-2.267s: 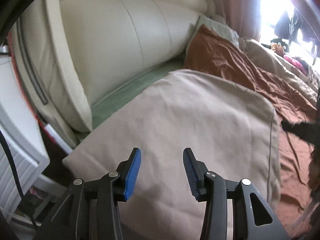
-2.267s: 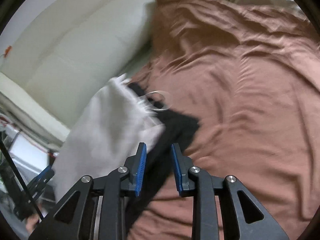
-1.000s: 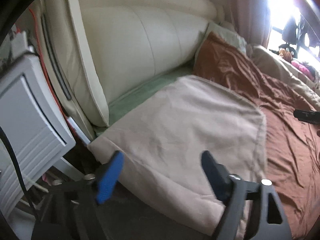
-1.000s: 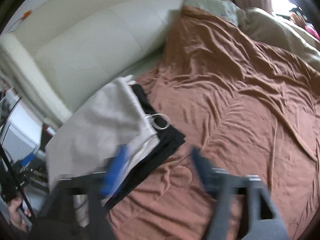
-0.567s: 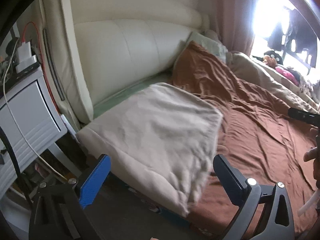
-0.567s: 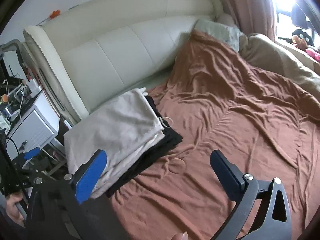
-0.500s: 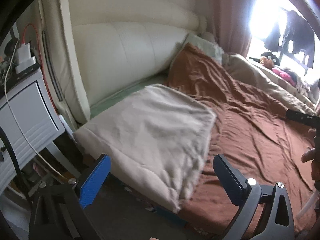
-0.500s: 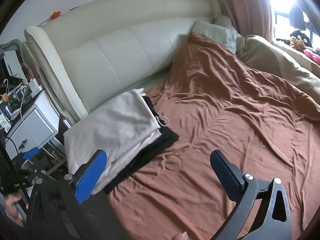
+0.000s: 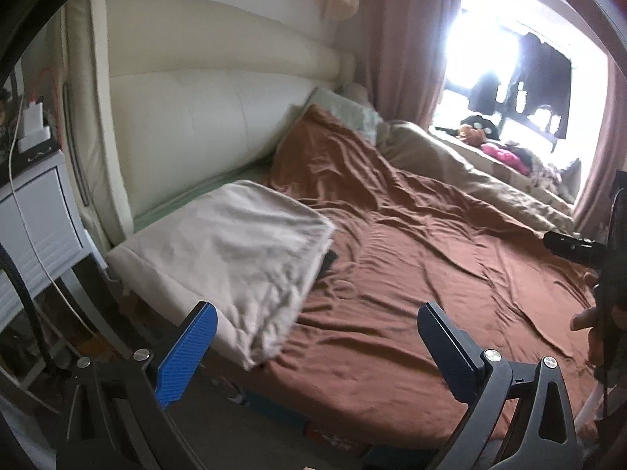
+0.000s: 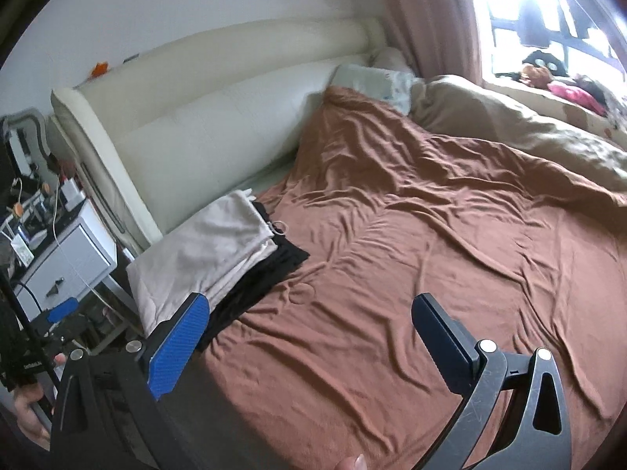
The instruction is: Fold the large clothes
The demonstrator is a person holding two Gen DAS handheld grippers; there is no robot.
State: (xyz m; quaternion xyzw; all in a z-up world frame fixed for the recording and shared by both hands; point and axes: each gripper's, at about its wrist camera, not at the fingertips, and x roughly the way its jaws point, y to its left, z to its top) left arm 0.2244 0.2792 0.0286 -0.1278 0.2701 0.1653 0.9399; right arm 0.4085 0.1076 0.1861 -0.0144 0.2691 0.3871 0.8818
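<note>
Both hand-held grippers have drawn back from the folded clothes. The left hand-held gripper [image 9: 313, 337], which hovered close over the beige folded garment [image 9: 235, 258], now sees the whole bed [image 9: 431, 274]. The right hand-held gripper [image 10: 309, 333] has let go of the black garment [image 10: 270, 270]. The jaws of both have just been opening and now stand wide, with nothing between them.

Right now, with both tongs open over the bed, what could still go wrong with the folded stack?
1. The beige folded garment overhangs the mattress corner, so it may slide toward the white nightstand.
2. It sits offset on the black garment, so the pile could topple if nudged.
3. A ring pokes out between the layers and might snag.
</note>
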